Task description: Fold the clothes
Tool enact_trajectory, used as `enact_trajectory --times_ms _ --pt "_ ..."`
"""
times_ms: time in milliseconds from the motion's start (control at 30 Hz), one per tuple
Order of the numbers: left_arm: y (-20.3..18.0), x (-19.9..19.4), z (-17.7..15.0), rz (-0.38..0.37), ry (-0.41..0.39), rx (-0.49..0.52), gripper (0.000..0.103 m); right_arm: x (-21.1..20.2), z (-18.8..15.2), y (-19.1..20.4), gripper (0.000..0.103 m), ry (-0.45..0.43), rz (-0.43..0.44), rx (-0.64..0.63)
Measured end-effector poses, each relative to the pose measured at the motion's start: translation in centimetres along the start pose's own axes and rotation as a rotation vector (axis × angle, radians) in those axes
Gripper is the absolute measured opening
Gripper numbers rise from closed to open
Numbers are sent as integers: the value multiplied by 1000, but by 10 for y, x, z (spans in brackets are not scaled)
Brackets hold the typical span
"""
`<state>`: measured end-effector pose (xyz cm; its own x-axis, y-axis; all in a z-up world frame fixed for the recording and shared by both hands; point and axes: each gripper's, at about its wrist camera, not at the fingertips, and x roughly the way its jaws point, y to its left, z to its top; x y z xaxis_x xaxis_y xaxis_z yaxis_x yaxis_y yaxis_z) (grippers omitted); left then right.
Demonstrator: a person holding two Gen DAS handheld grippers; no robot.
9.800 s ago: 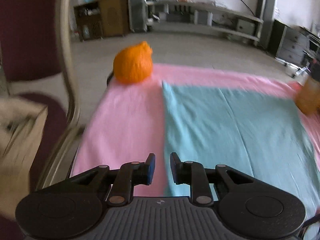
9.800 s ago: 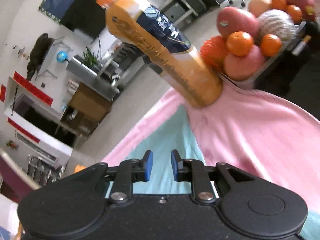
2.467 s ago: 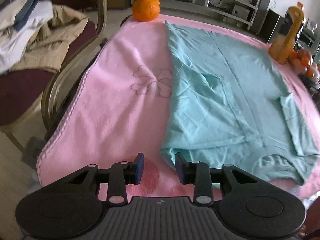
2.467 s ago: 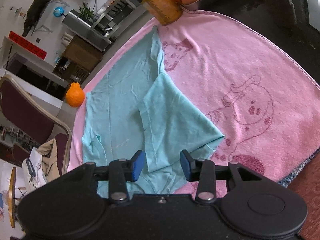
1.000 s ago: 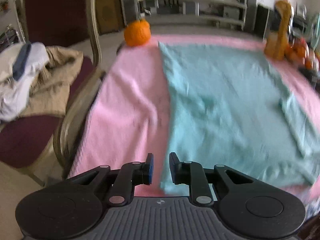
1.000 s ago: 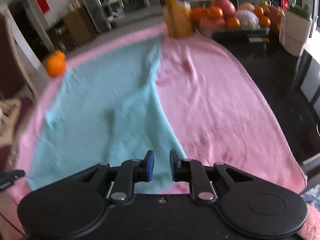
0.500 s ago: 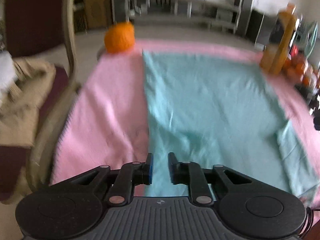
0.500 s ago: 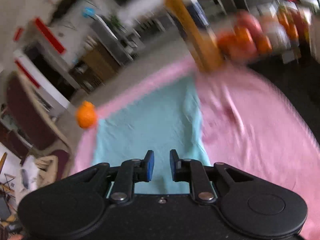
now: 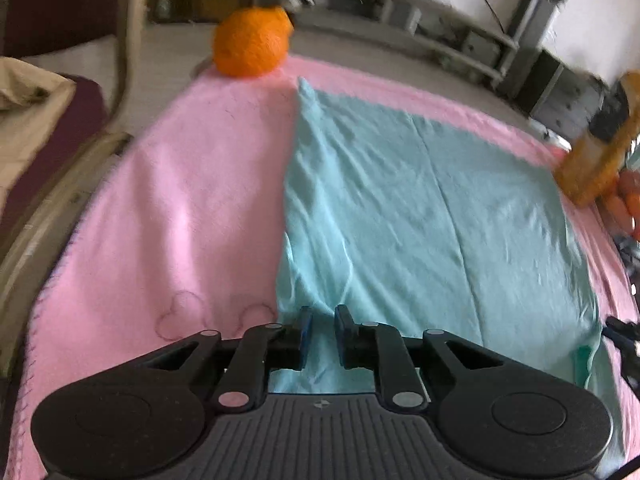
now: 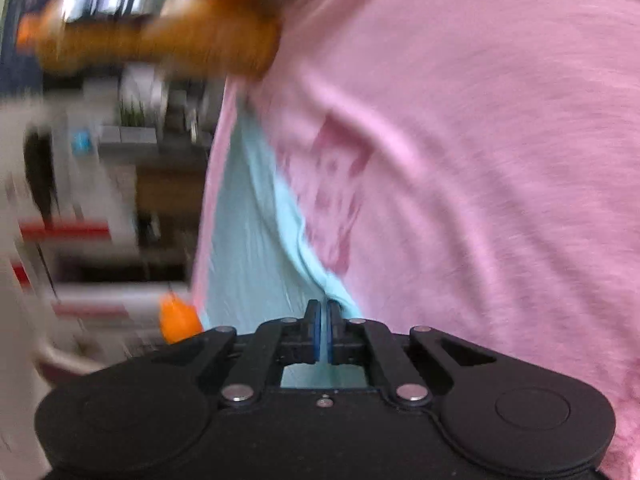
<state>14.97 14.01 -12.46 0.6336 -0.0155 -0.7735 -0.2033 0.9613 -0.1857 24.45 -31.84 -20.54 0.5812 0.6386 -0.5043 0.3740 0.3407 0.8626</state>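
A teal shirt [image 9: 420, 200] lies spread flat on a pink blanket [image 9: 180, 180]. My left gripper [image 9: 322, 326] hovers over the shirt's left edge, its jaws a narrow gap apart. Cloth shows behind the gap and nothing is pinched there. In the blurred right wrist view, my right gripper [image 10: 324, 312] sits low at the shirt's right edge [image 10: 248, 240]. Its blue pads are pressed together on a raised ridge of teal cloth, with the pink blanket [image 10: 480, 160] to its right.
An orange ball [image 9: 252, 42] sits at the blanket's far left corner. An orange drink bottle [image 9: 596, 160] and fruit [image 9: 624, 204] stand at the far right. A chair [image 9: 60, 200] holding beige clothes [image 9: 24, 92] is close on the left.
The left gripper moved forward along the shirt's left edge. The right gripper rolled, dropped low to the shirt's right edge, and its jaws closed on the cloth.
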Motion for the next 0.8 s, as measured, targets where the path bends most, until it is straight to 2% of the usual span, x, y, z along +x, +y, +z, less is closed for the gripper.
enact_trajectory --times_ms 67,167,300,400,433,467,533,600,700,767,800 --pt "0 -19 -5 -18 -33 -2 18 -18 -4 1 19 -59 7 -6" --pt "1 -47 -18 -33 -55 22 19 -38 -15 15 19 -33 -21 -90" --pt "10 -62 -50 -23 7 76 19 -55 -44 39 19 27 -176 -339" --pt "19 -60 -75 41 60 72 17 -58 -63 39 19 39 -300 -460" --pt "23 -61 -82 60 77 66 17 -58 -67 37 19 41 -349 -476" --pt "26 -62 -89 75 82 65 19 -58 -72 35 9 44 -398 -491" --pt "31 -69 -98 91 77 85 26 -70 -79 30 6 30 -436 -520" --pt "38 -75 -105 105 78 89 28 -85 -86 23 6 25 -469 -523" --pt "45 -89 -109 135 79 70 26 -106 -98 18 8 20 -507 -533" --pt "37 -100 -114 132 62 96 17 -124 -109 17 11 16 -491 -538" --pt "33 -106 -116 131 53 109 16 -127 -115 19 12 21 -478 -545"
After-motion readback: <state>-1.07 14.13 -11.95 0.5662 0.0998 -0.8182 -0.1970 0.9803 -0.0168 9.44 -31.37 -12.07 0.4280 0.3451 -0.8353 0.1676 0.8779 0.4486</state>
